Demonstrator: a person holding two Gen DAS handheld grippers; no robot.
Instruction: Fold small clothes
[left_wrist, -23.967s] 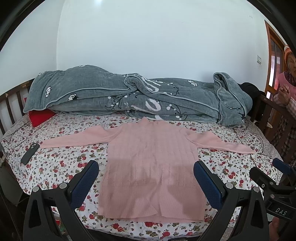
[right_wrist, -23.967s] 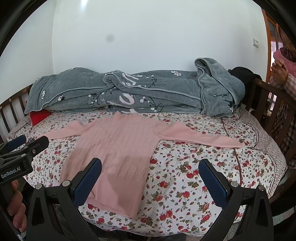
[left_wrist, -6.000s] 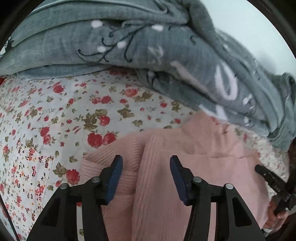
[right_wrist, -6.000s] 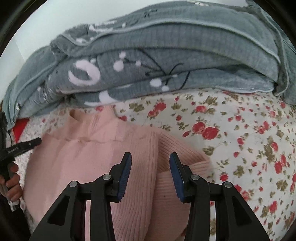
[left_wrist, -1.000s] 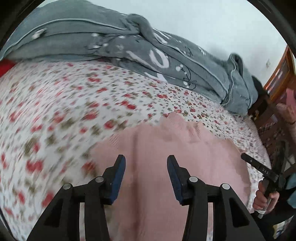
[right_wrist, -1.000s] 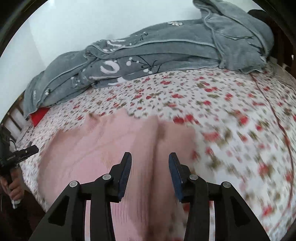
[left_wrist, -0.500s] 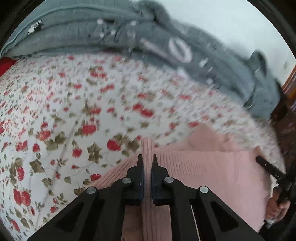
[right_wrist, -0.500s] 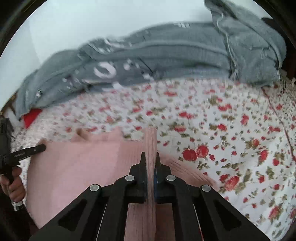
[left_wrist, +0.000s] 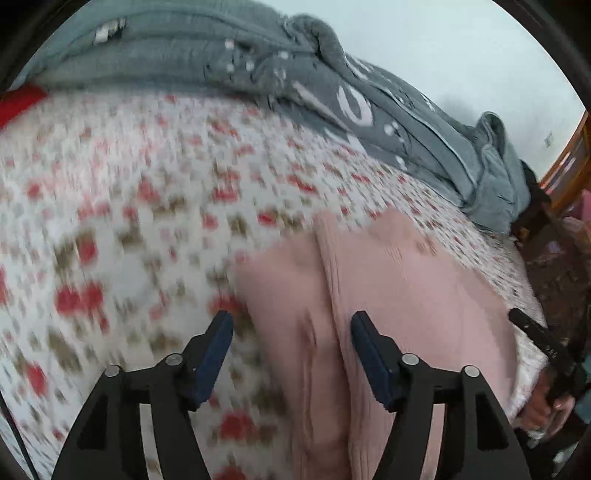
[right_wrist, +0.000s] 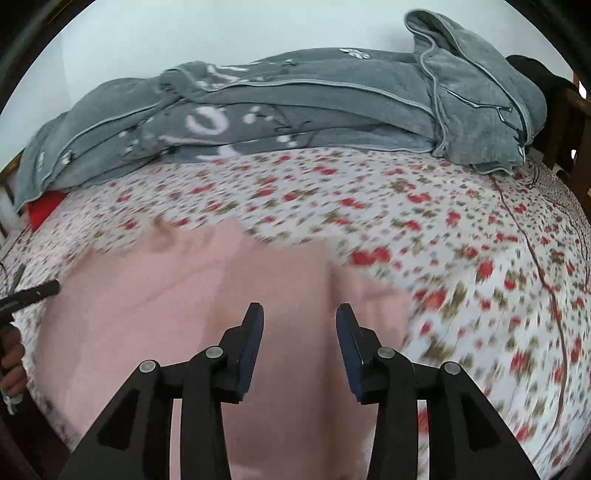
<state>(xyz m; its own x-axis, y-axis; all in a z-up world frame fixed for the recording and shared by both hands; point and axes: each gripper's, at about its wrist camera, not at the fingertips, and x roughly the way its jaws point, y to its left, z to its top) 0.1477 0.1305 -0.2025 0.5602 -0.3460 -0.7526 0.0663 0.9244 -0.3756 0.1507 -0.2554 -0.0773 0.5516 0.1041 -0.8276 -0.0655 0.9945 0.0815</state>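
Observation:
The pink knit sweater (left_wrist: 399, 295) lies folded on the floral bedsheet (left_wrist: 129, 206), with a raised fold ridge running down it. My left gripper (left_wrist: 291, 328) is open and empty over the sweater's left edge. In the right wrist view the sweater (right_wrist: 177, 306) fills the lower left. My right gripper (right_wrist: 299, 317) is open and empty above its right part. Both views are motion-blurred. The right gripper also shows in the left wrist view (left_wrist: 543, 343) at the right edge, held by a hand.
A grey patterned blanket (right_wrist: 295, 107) is heaped along the back of the bed against the white wall. A red item (right_wrist: 44, 206) peeks out at the far left. A wooden bed frame (right_wrist: 569, 122) stands at the right.
Half a second ago both grippers were shut on folds of the sweater. Now both have opened and let go, and the sweater lies on the bed. Both cameras are moving.

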